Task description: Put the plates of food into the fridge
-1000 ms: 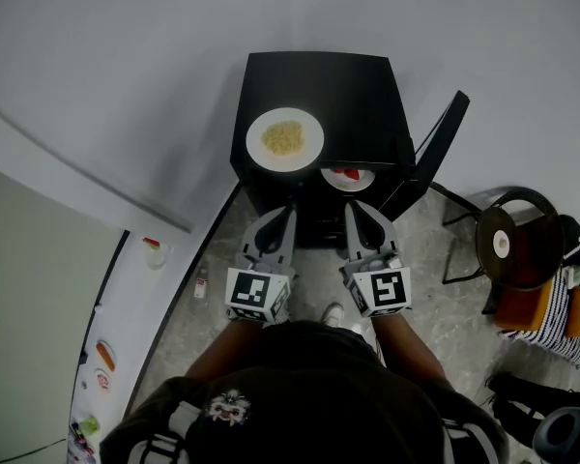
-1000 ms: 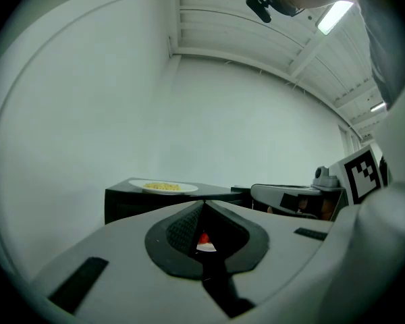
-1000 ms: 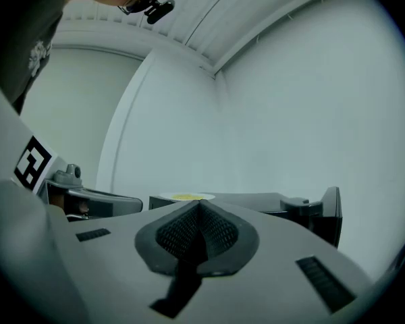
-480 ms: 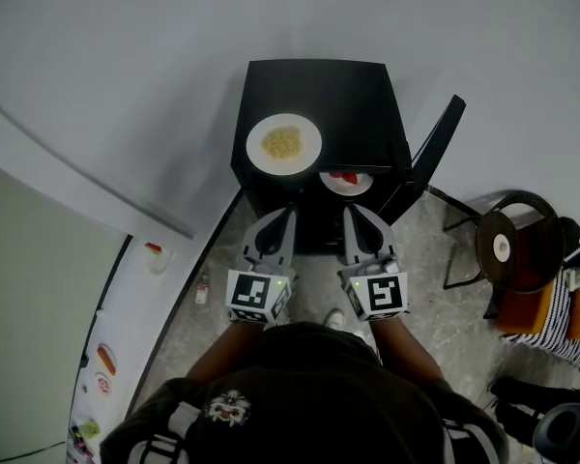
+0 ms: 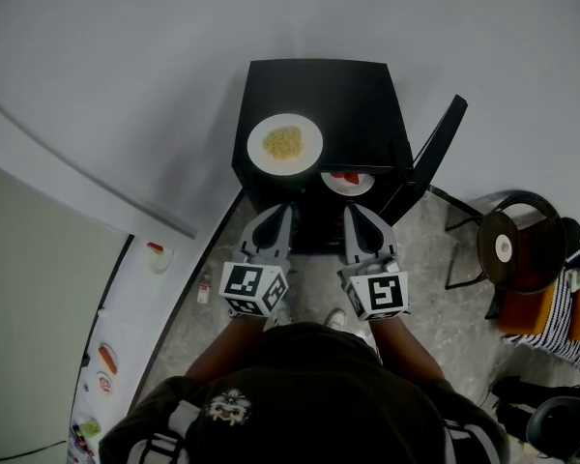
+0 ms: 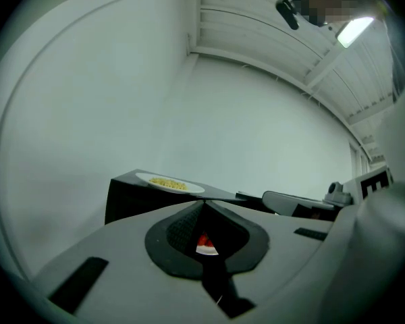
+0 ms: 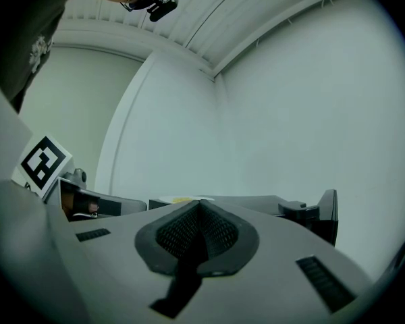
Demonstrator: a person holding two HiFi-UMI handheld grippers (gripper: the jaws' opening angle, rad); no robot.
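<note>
The 2 grippers pointed level at the black fridge point(image 5: 358, 95), side by side before its opening. The left gripper point(image 5: 274, 220) had its jaws closed on nothing. The right gripper point(image 5: 360, 220) was the same, jaws pressed together and empty. 1 plate of yellow food point(image 5: 284, 144) sat on the fridge's top, near the front edge. A 2nd plate, with red food point(image 5: 348, 179), showed in the opening just under that edge. The fridge door point(image 5: 437, 153) stood open at the right, with a chair point(image 5: 507, 249) beyond it. At the left, a small bottle point(image 5: 203, 286) stood on the floor point(image 5: 435, 303) beside a white bench point(image 5: 126, 327).
</note>
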